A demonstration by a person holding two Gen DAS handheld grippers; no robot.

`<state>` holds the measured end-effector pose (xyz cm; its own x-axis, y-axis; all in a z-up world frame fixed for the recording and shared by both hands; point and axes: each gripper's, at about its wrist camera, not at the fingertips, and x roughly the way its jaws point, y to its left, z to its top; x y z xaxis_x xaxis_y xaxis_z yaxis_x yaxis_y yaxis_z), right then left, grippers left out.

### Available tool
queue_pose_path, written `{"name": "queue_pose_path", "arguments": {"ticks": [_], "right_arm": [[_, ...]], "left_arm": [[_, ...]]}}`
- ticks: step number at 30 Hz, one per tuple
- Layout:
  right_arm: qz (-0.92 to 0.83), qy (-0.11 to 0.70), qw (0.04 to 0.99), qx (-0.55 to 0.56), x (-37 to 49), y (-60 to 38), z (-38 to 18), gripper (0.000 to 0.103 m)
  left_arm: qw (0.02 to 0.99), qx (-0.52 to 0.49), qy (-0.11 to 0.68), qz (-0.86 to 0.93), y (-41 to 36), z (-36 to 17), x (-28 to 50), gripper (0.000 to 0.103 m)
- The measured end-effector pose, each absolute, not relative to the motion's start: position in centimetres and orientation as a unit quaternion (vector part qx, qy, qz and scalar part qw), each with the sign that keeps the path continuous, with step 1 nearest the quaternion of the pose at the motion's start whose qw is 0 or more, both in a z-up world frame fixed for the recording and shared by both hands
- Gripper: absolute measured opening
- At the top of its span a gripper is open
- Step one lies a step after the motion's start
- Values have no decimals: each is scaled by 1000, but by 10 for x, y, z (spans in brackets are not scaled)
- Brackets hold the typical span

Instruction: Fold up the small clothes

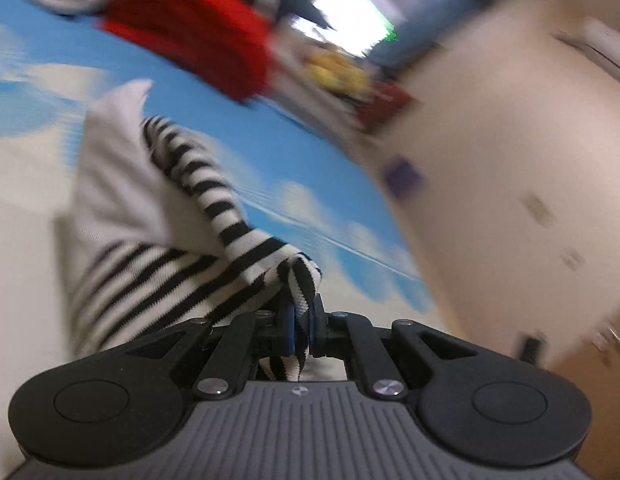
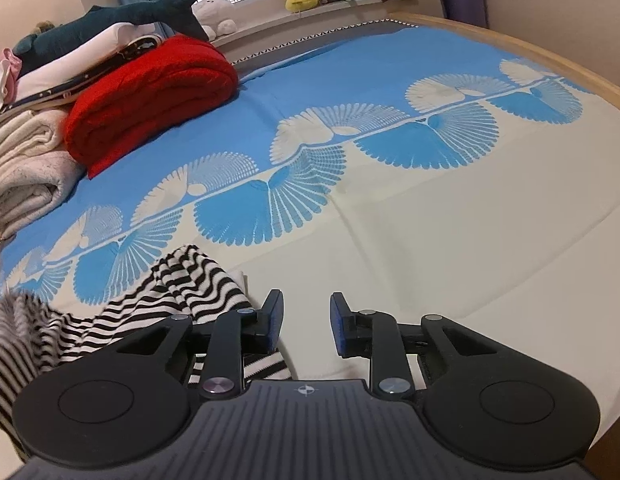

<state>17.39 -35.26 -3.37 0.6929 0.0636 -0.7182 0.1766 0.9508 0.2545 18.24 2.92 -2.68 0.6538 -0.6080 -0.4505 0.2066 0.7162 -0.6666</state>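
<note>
left gripper (image 1: 301, 322) clamped on striped garment (image 1: 181, 248), lifted off bedspread (image 2: 390, 216) | right gripper (image 2: 305, 324) jaws apart, empty, just right of garment | fold looks barely begun, cloth bunched

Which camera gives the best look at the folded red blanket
The right wrist view. There the red blanket is sharp and nearly whole, lying folded on the blue bedspread beside a pile of cream towels. The left wrist view shows it only as a motion-blurred red patch near the top.
</note>
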Motion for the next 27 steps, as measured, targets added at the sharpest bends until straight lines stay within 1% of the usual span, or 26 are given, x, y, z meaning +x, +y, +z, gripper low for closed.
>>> {"name": "queue_pose_path", "arguments": {"ticks": [3,6,8,9,10,11,13,14,15,16,19,23,25,27], "right_arm": [[-29,385,909,157,174,-353,-31,27],[-28,374,914,153,175,-355,-27,27],[-29,368,916,155,175,-356,-26,27],[-28,367,916,160,176,-357,-25,27],[-26,367,915,164,177,-358,-26,29],[-20,369,914,168,179,-357,-26,29],[3,380,907,184,183,-355,-31,30],[16,389,900,195,186,-352,-33,32],[31,399,893,206,190,-350,-37,37],[41,409,886,215,194,-347,-39,41],[61,432,872,222,204,-332,-48,43],[80,451,860,224,221,-311,-57,44],[85,462,855,220,229,-300,-64,44],[84,471,854,204,237,-291,-70,44]], "left_arm": [[840,-255,366,-310,-42,-36,190,6],[814,-198,421,-347,-109,-64,195,7],[808,-160,448,-346,-135,-82,196,10],[802,-153,464,-343,-140,-89,199,13],[796,-156,479,-336,-141,-93,202,13],[792,-173,483,-331,-136,-94,205,14],[792,-211,467,-331,-114,-87,209,28],[796,-225,457,-327,-100,-80,212,39],[800,-235,451,-319,-88,-75,216,42],[806,-244,441,-311,-73,-70,219,42],[825,-258,428,-263,-30,-65,225,42],[840,-246,441,-199,6,-68,236,42],[839,-239,458,-174,18,-70,239,51],[834,-233,474,-157,33,-74,238,68]]}}
